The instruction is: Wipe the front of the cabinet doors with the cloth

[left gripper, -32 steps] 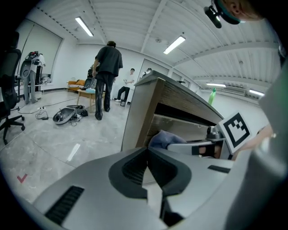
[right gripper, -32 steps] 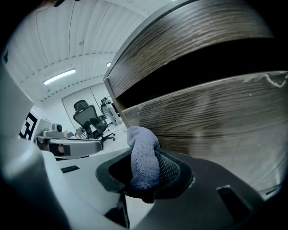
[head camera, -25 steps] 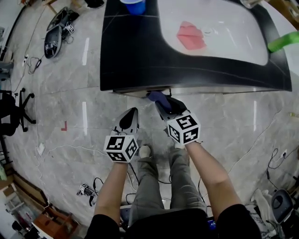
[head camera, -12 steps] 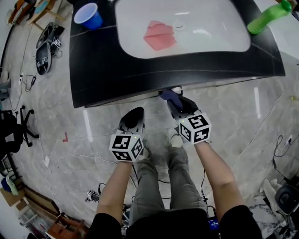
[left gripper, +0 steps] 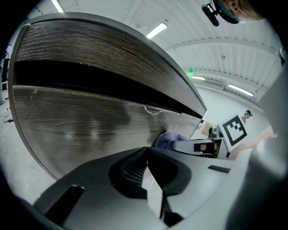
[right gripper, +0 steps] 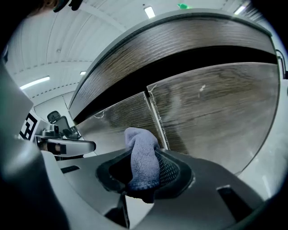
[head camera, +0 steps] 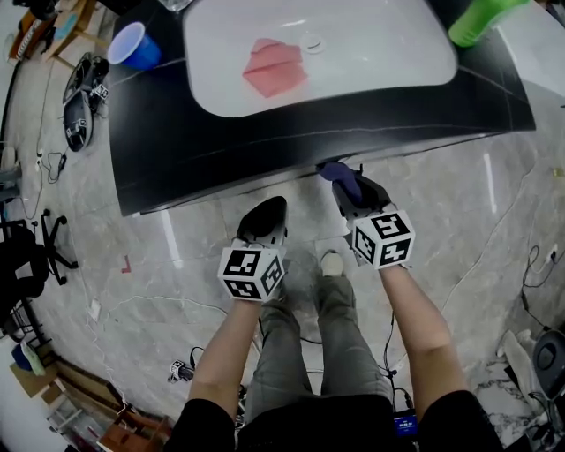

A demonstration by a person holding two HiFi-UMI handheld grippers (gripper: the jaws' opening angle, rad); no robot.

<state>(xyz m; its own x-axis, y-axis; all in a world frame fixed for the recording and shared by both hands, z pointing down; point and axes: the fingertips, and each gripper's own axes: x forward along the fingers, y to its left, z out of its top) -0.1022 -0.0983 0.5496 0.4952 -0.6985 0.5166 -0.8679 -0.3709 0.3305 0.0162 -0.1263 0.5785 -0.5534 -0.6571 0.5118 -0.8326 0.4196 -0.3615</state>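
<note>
A blue-purple cloth (right gripper: 141, 161) is bunched between the jaws of my right gripper (right gripper: 145, 173), which is shut on it. The cloth's tip lies close against the wood-grain cabinet doors (right gripper: 211, 112), near the seam (right gripper: 155, 121) between two doors. In the head view the cloth (head camera: 338, 173) and right gripper (head camera: 351, 187) sit just under the black counter edge (head camera: 265, 150). My left gripper (head camera: 269, 207) hangs beside it to the left, a little off the cabinet front (left gripper: 85, 121); its jaws (left gripper: 146, 155) meet with nothing between them.
Above the doors is a black counter with a white sink (head camera: 371, 53) holding a pink cloth (head camera: 274, 66). A blue cup (head camera: 132, 46) stands at the counter's left, a green bottle (head camera: 477, 22) at its right. Cables and gear (head camera: 79, 97) lie on the marble floor at the left.
The right gripper with the cloth has slid rightwards along the cabinet front. The left gripper followed beside it. The head view has shifted, so the counter shows further left.
</note>
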